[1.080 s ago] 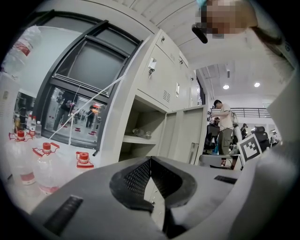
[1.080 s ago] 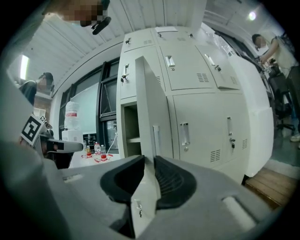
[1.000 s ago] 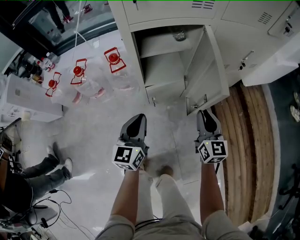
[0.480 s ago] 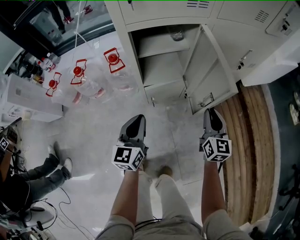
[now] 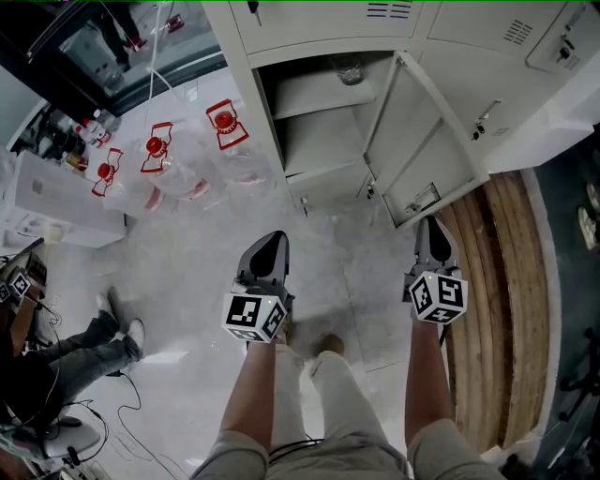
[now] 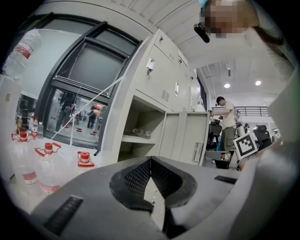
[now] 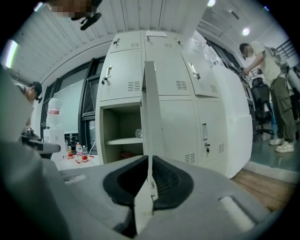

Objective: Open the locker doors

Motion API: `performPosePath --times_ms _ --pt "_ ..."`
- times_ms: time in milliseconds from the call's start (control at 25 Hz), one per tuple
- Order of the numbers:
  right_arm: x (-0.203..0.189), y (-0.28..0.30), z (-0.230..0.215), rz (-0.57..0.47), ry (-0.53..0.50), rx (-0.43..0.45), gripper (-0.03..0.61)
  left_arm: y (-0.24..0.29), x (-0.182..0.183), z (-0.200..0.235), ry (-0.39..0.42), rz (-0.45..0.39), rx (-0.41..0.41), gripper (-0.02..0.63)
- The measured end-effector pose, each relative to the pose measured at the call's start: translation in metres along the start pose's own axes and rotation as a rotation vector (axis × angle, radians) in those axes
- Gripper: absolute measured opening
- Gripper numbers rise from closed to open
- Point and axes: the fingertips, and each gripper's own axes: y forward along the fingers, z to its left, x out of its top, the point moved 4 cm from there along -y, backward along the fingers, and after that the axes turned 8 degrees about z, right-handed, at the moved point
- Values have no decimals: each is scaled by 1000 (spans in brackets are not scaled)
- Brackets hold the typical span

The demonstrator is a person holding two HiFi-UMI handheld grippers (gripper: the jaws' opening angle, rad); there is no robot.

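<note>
- The locker door [image 5: 427, 141] belongs to the bottom row of the grey lockers [image 5: 309, 28] and hangs open toward the person. It stands wider than a second ago, and its free lower corner now reaches further right, toward the wooden strip [image 5: 497, 281].
- The right tongs [image 5: 433, 232] are at the door's free edge and have shifted right with it. In the right gripper view the thin metal edge stands upright between the jaws, which are closing on it with the pads against the sheet.
- The left tongs [image 5: 272, 246] have their jaws together with nothing between them. They hang where they were before, pointing at the floor in front of the open compartment.
- Both forearms reach forward and down, roughly side by side, with the marker cubes facing up.
- Inside the compartment a shelf [image 5: 319, 94] carries a clear bottle [image 5: 349, 67].
- The floor [image 5: 187, 253] is pale and speckled. Water bottles [image 5: 155, 155] with red caps stand on it left of the lockers.
- A seated person's legs [image 5: 89, 337] show at the left edge.
</note>
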Motion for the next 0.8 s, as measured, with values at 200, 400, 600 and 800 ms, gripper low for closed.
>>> performPosePath --times_ms 200,400,600,800 --pt "9 -9 11 -16 1 22 23 -1 8 0 -1 -1 5 -2" --pt "21 -17 27 -23 7 66 20 -7 25 -2 12 -5 5 -2" --pt "40 -25 49 -34 -12 134 9 -15 46 -3 27 -18 -3 -2" --pt "61 -35 70 -46 3 200 2 -28 74 -8 23 -45 -12 -2"
